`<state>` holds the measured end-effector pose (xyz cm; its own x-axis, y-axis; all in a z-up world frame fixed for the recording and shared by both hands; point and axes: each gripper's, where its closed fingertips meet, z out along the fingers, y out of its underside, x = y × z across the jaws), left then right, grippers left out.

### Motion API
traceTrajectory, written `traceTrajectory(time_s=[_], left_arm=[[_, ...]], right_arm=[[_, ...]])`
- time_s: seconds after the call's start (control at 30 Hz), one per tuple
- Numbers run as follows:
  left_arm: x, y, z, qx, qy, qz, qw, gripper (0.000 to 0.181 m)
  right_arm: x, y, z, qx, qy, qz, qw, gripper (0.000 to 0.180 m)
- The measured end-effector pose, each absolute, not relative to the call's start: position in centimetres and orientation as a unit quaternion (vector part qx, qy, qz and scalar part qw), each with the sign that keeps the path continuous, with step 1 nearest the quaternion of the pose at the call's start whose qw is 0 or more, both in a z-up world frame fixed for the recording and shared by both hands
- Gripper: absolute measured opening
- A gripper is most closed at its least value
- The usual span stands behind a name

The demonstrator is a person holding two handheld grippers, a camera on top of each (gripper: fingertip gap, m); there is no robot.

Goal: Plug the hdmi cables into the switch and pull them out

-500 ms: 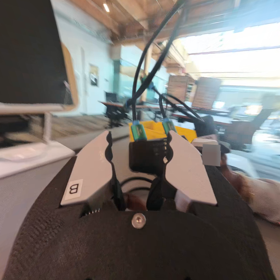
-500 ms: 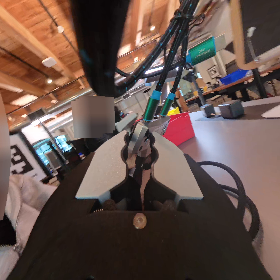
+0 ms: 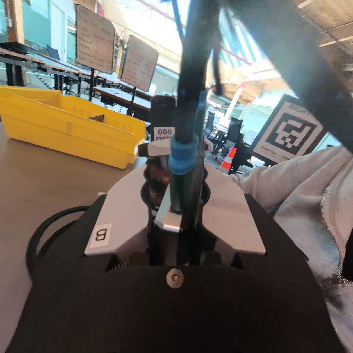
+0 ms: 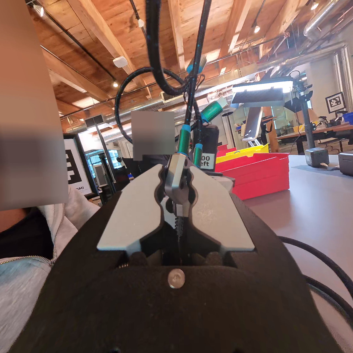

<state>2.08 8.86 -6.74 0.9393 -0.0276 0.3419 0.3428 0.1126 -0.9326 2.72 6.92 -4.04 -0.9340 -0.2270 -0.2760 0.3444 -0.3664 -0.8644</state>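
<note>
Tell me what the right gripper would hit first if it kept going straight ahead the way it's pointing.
Its fingers already clamp the silver switch. Straight beyond, the right gripper would probably meet the left gripper, a black body just behind the green plugs; depth is unclear.

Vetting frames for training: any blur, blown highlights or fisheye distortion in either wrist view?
Left wrist view: thick cable up close is smeared and out of focus, windows behind blown out, yellow bin fairly sharp. Right wrist view: sharper, switch and green plugs crisp, light panel clipped, beams bowed by the wide lens.
</note>
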Motion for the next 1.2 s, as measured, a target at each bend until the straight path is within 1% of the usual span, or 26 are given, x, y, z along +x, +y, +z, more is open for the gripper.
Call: traceTrajectory(time_s=[0.1, 0.23, 0.3, 0.4, 0.47, 0.57, 0.7, 0.9, 0.93, 0.97, 1.07, 1.13, 1.2], left_arm=[[2.1, 8.7, -6.0, -0.632, -0.117, -0.108, 0.759, 0.04], [1.2, 7.8, -4.9, -0.601, -0.138, -0.086, 0.782, 0.035], [1.1, 7.4, -4.6, -0.592, -0.135, -0.077, 0.791, 0.035], [1.3, 7.4, -4.7, -0.604, -0.128, -0.07, 0.784, 0.035], [1.3, 7.5, -4.9, -0.609, -0.126, -0.07, 0.78, 0.035], [1.3, 7.4, -5.0, -0.608, -0.131, -0.082, 0.779, 0.035], [1.1, 7.5, -5.6, -0.62, -0.142, -0.092, 0.766, 0.035], [1.1, 7.2, -6.1, -0.637, -0.141, -0.088, 0.753, 0.036], [1.0, 7.2, -6.2, -0.638, -0.142, -0.088, 0.752, 0.036], [1.0, 7.3, -6.3, -0.639, -0.143, -0.091, 0.75, 0.036], [0.8, 7.9, -7.3, -0.658, -0.156, -0.093, 0.731, 0.042], [1.0, 8.4, -8.0, -0.674, -0.16, -0.104, 0.714, 0.053], [1.2, 8.8, -8.7, -0.691, -0.154, -0.098, 0.699, 0.06]], right_arm=[[2.1, 7.1, -3.8, 0.072, 0.523, -0.832, 0.167, 0.02], [0.5, 7.0, -4.2, 0.108, 0.527, -0.836, 0.11, 0.018], [0.4, 6.9, -4.3, 0.112, 0.526, -0.835, 0.113, 0.018], [0.8, 6.7, -4.2, 0.11, 0.518, -0.837, 0.136, 0.026], [0.9, 6.6, -4.3, 0.112, 0.517, -0.836, 0.146, 0.025], [0.6, 6.5, -4.6, 0.122, 0.528, -0.827, 0.147, 0.018], [0.3, 6.4, -5.2, 0.124, 0.563, -0.808, 0.125, 0.018], [0.6, 6.0, -5.7, 0.113, 0.592, -0.793, 0.09, 0.024], [0.5, 6.0, -5.8, 0.115, 0.596, -0.789, 0.089, 0.024], [0.4, 6.0, -5.9, 0.117, 0.601, -0.786, 0.086, 0.02], [0.5, 6.2, -5.9, 0.106, 0.606, -0.785, 0.073, 0.019], [0.5, 6.7, -5.0, 0.104, 0.574, -0.81, 0.059, 0.018], [0.2, 7.5, -3.9, 0.112, 0.526, -0.84, 0.074, 0.018]])
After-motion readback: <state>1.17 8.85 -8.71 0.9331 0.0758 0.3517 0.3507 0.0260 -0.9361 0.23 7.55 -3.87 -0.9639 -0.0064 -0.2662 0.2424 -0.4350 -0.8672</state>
